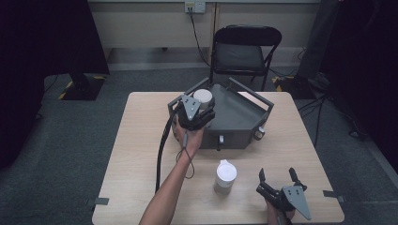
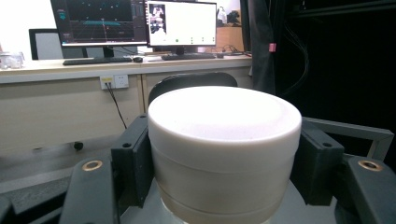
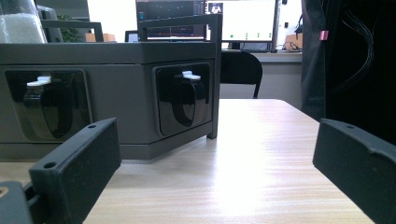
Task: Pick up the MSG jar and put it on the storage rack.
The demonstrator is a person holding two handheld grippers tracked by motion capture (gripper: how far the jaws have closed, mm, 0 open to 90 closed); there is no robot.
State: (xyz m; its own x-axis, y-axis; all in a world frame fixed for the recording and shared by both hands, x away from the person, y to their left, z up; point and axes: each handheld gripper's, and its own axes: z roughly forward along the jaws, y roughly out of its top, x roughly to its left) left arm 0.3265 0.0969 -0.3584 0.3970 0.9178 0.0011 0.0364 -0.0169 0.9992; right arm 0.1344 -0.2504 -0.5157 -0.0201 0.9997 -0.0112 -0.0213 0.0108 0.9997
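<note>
Carrying a white lidded jar [image 2: 224, 154] over the grey tray [image 1: 244, 117], the left gripper [image 1: 199, 110] clamps it between both jaws; setting it down level appears next. Idle near the table's front edge, the right gripper [image 1: 278, 180] gapes wide, holding nothing, beside a second white jar [image 1: 225, 176].

We see the tray [image 1: 244, 124] at the far middle of the table [image 1: 136, 154], with a chair [image 1: 245, 49] behind it on the floor. Over the tray's left corner, the left gripper [image 1: 199, 115] clasps a jar [image 1: 203, 99]. A second jar [image 1: 225, 176] stands on the table in front of the tray, and the right gripper [image 1: 277, 178] rests just right of it, at the near edge.
</note>
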